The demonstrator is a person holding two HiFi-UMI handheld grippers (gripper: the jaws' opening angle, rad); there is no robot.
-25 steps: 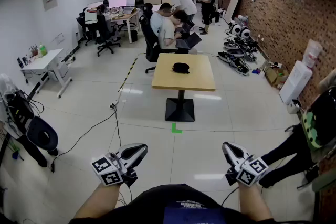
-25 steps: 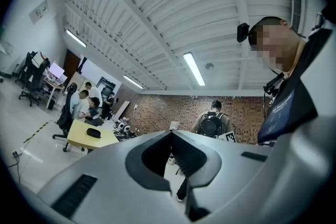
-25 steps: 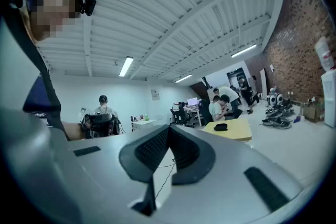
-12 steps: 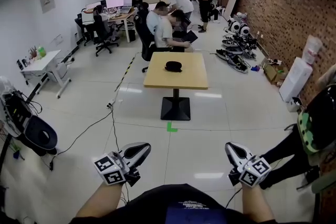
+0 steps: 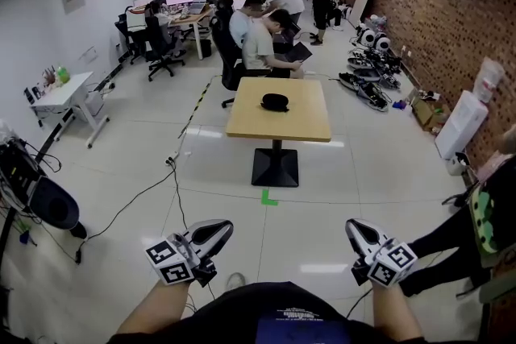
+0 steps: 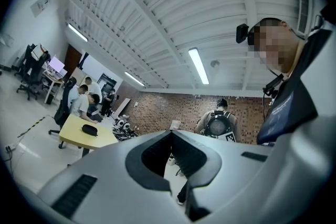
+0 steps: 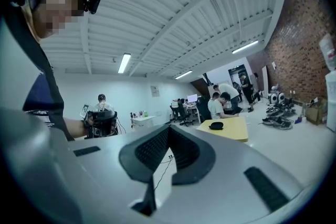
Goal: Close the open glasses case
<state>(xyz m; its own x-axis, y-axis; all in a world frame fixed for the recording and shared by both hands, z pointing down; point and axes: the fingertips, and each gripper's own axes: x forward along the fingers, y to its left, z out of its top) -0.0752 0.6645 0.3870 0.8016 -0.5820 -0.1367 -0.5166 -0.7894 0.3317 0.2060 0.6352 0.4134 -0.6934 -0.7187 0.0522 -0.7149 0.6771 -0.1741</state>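
The black glasses case (image 5: 275, 101) lies on a square wooden table (image 5: 300, 125) far ahead across the floor; from here I cannot tell how its lid stands. It also shows small in the left gripper view as the case (image 6: 90, 130) and in the right gripper view as the case (image 7: 216, 125). My left gripper (image 5: 226, 227) and right gripper (image 5: 351, 226) are held low near my body, a long way short of the table. Both are shut and hold nothing.
Several people (image 5: 260, 36) sit and stand just behind the table. A cable (image 5: 153, 185) runs over the floor at the left, and a green tape mark (image 5: 270, 197) lies before the table's base. A person's legs (image 5: 439, 242) reach in from the right. Machines (image 5: 367, 80) line the brick wall.
The table and case look slightly nearer, and the view has swung a little. Both grippers keep their places low in the view and stay shut. A shoe now shows between my arms.
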